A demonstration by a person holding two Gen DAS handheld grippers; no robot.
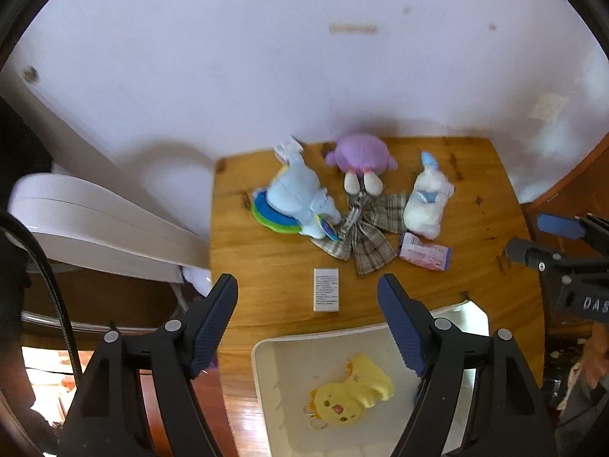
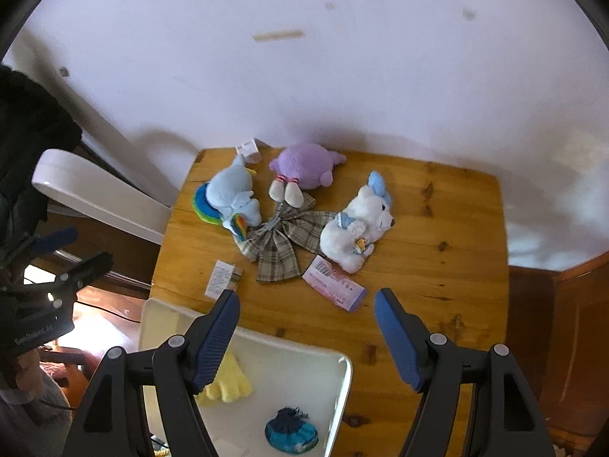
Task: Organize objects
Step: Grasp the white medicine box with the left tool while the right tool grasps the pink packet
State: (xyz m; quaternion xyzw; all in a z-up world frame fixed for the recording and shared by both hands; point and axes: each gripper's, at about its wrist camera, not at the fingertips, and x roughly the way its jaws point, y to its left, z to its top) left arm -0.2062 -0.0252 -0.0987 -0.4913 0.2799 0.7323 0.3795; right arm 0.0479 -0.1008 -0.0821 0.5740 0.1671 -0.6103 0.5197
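Jaws on both grippers are hanging open, empty. We're keeping the yellow plush [image 1: 352,390] binned in the white bin [image 1: 266,381]; three plushies, the plaid bow [image 1: 365,236] and boxes are waiting.

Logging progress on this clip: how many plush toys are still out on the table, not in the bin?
3: a blue pony at left, a purple plush at the back by the wall, and a white dog at right. The yellow chick already lies in the bin.
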